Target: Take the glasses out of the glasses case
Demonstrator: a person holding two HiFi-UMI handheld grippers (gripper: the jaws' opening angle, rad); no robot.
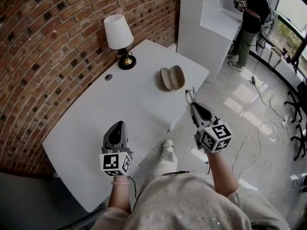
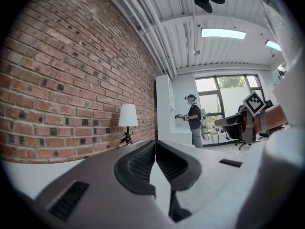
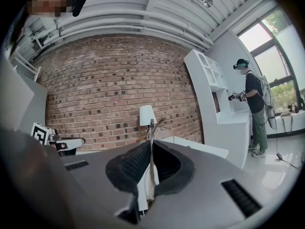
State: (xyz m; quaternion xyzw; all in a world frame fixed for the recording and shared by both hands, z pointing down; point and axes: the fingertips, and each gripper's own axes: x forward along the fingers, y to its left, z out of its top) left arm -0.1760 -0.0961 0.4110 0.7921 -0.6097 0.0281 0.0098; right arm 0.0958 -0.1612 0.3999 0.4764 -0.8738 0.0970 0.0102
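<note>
The tan glasses case (image 1: 172, 77) lies open on the white table (image 1: 96, 114), toward its far right corner, and both halves look empty. My right gripper (image 1: 193, 105) is off the table's right edge, near the case, and is shut on the thin wire-framed glasses (image 1: 190, 95). In the right gripper view the glasses (image 3: 152, 127) stick up between the closed jaws of the right gripper (image 3: 151, 144). My left gripper (image 1: 118, 124) hovers over the table's near part. Seen in its own view, the left gripper (image 2: 156, 144) is shut with nothing in it.
A white-shaded lamp (image 1: 120, 37) stands at the table's far edge against the brick wall (image 1: 57, 28). A white shelf unit (image 1: 206, 13) rises beyond the table. A person (image 1: 252, 18) stands by it, far off. Cables lie on the glossy floor (image 1: 259, 123) at right.
</note>
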